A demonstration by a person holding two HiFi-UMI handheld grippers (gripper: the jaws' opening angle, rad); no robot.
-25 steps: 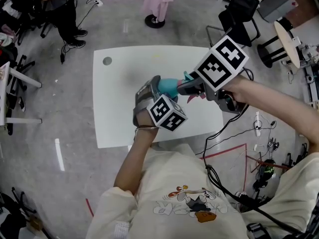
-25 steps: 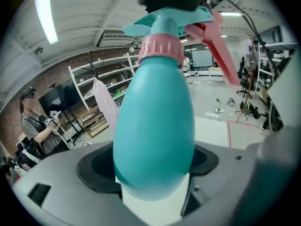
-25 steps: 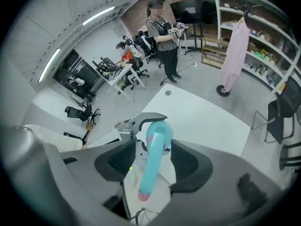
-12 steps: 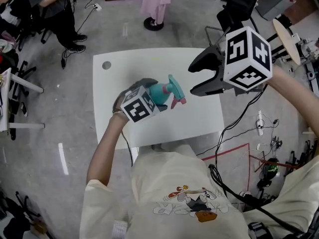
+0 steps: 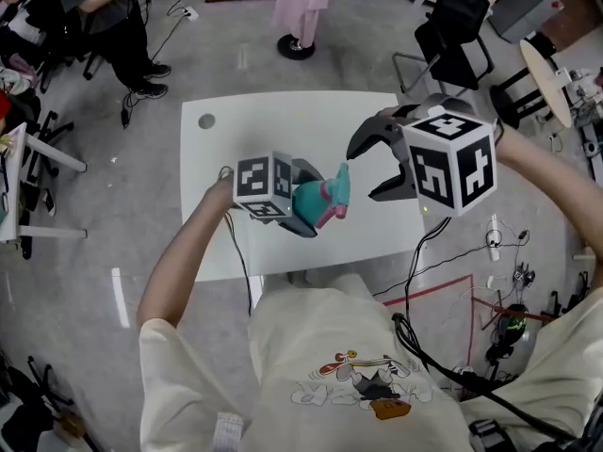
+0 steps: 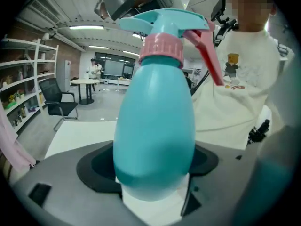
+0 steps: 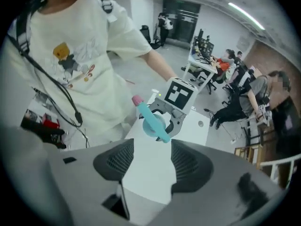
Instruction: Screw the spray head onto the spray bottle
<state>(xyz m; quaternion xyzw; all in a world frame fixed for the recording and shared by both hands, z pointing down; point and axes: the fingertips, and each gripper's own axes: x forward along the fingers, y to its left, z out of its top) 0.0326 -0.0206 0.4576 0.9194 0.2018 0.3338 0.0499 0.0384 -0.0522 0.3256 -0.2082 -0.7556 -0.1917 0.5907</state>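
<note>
Now, spray bottle [image 6: 155,126], L gripper [image 5: 303,199] clamped on

So a second ago the right gripper [image 5: 361,174] was clamped right up against the teal spray head with the pink trigger [image 5: 337,185]. It has since let go and pulled off to the right. Its jaws have just been opening, and only white table [image 5: 217,243] shows between them. Its black-and-white marker cube [image 5: 450,163] has rolled round to show different faces. The left gripper [image 5: 303,199] swung the teal plastic spray bottle [image 5: 314,205] out left, then back toward the middle. Its own marker cube [image 5: 262,186] now sits left of the bottle instead of on the person's side. There's a clear gap between the two grippers now.
</note>
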